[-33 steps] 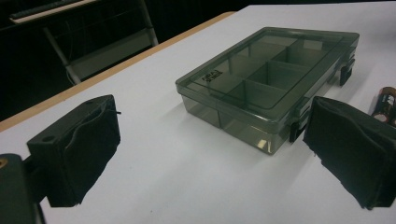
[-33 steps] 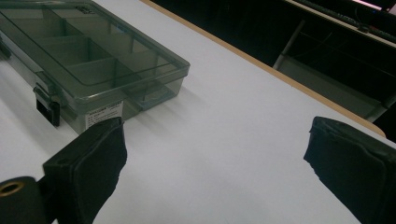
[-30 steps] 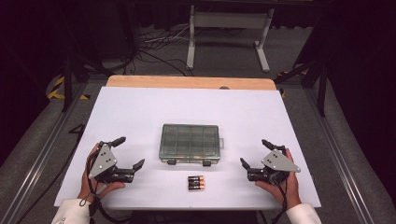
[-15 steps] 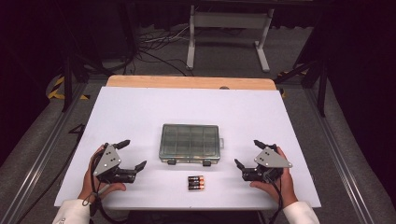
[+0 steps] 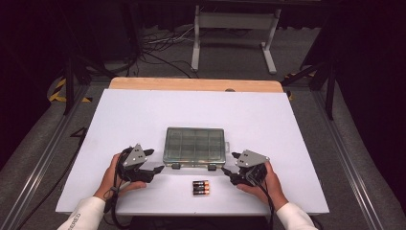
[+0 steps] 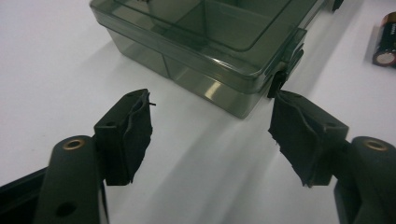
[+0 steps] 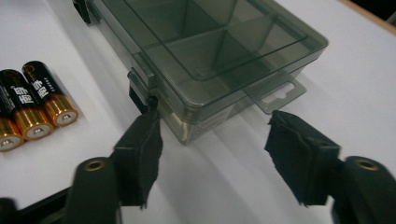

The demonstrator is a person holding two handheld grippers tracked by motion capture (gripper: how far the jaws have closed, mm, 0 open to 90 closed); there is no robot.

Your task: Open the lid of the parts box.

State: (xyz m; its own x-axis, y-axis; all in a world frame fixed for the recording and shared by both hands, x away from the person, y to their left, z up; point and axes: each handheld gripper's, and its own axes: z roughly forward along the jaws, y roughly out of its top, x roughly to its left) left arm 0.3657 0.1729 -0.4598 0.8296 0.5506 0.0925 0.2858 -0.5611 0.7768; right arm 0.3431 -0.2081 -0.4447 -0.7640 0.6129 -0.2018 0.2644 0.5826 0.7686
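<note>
High view overhead facing forward, gripper views close, all sharing the box (image 5: 194, 145)

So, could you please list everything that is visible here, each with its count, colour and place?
compartment box: one, clear smoky-green plastic, lid shut, middle of the table between the two grippers
latches: two, black, on the box's near edge
hang tab: one, clear, sticking out of the box's right end
batteries: three, black and gold, lying side by side on the table just in front of the box
table: one, white top with a wooden far edge
stand: one, white metal, on the floor behind the table
cables: several, black, on the floor behind the table
left gripper: one, black, jaws apart near the box's left corner, holding nothing
right gripper: one, black, jaws apart near the box's right corner, holding nothing
</note>
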